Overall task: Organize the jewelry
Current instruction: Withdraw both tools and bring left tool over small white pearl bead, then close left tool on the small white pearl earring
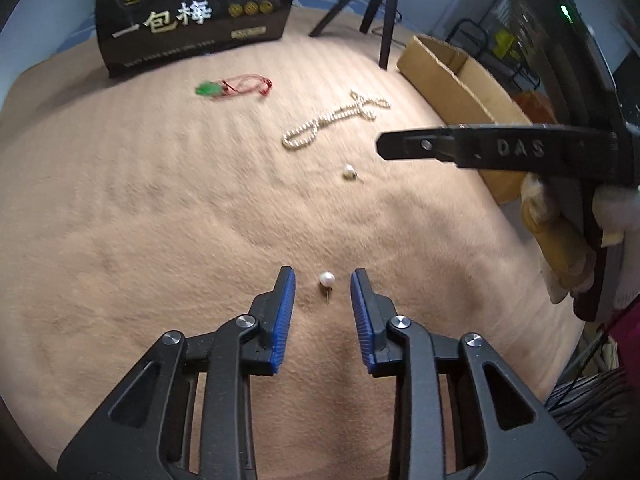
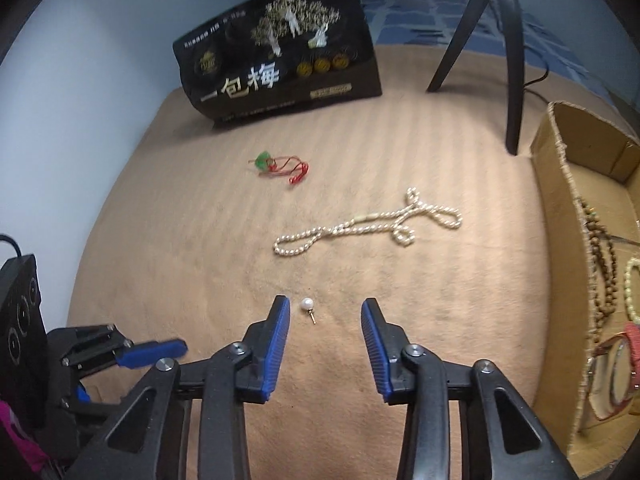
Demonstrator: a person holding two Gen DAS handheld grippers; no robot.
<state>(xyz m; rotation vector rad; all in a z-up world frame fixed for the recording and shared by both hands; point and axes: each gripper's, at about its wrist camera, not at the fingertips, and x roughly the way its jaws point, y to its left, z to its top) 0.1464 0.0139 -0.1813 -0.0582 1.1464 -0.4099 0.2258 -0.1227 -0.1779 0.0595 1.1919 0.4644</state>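
Note:
Two pearl stud earrings lie on the tan blanket. One earring point(image 1: 326, 280) sits between the open fingers of my left gripper point(image 1: 323, 286). The other earring point(image 1: 349, 172) point(image 2: 307, 305) lies between the open fingers of my right gripper point(image 2: 326, 312), nearer its left finger. A pearl necklace point(image 1: 332, 120) point(image 2: 368, 222) lies beyond them. A green pendant on a red cord point(image 1: 232, 86) point(image 2: 280, 166) lies farther back. The right gripper shows from the side in the left wrist view point(image 1: 480, 148). The left gripper's blue fingers point(image 2: 152, 352) show at lower left in the right wrist view.
A cardboard box point(image 2: 560, 208) point(image 1: 448, 76) on the right holds brown bead strings point(image 2: 600, 272), a pale bracelet and a red-strapped watch. A black snack bag point(image 1: 192, 16) point(image 2: 280, 68) stands at the back. Tripod legs point(image 1: 384, 12) point(image 2: 514, 72) stand at the back right.

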